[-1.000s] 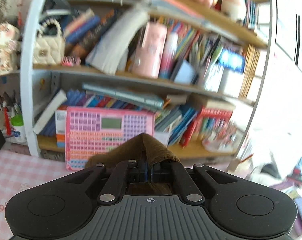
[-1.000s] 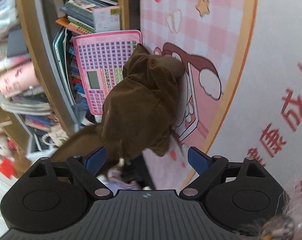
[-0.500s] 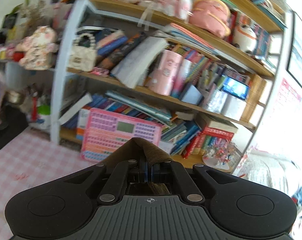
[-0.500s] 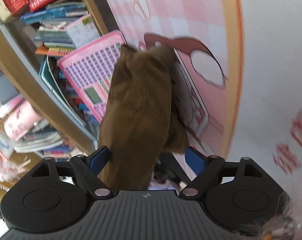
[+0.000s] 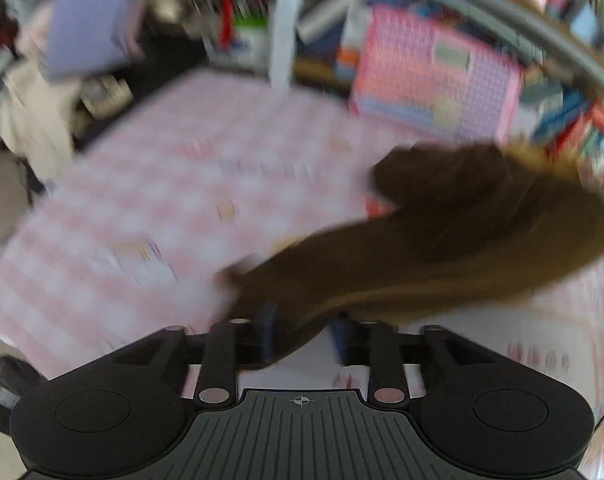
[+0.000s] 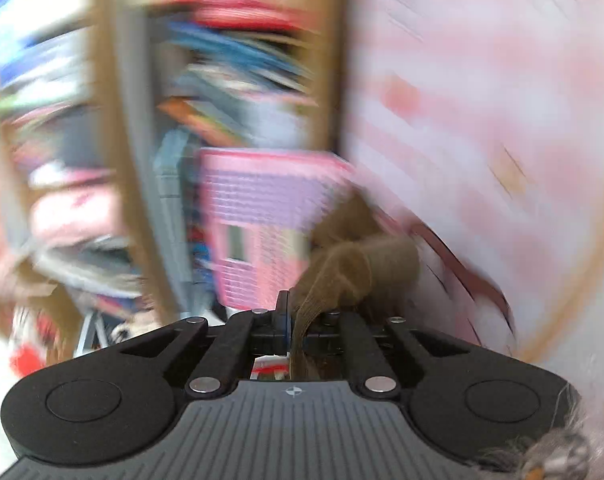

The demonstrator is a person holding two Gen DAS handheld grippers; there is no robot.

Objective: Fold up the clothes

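In the blurred left wrist view a brown garment (image 5: 441, 248) stretches from my left gripper (image 5: 303, 334) out to the right over the pink checked tablecloth (image 5: 162, 184). The left jaws are opening. The cloth's end still lies between them, against the left pad, with a gap on the right side. In the right wrist view my right gripper (image 6: 298, 320) is shut on a ribbed edge of the same brown garment (image 6: 349, 268), which bunches just beyond the fingers.
A pink toy keyboard (image 5: 433, 84) leans on the bookshelf at the table's far edge, beside a white shelf post (image 5: 282, 20). A lilac item (image 5: 88, 20) and beige fabric (image 5: 34, 120) sit at the far left. The right wrist view shows blurred bookshelves (image 6: 238, 60).
The left gripper swung down from facing the shelves to facing the table, and its jaws parted around the garment. The right gripper closed on the brown garment and rolled.
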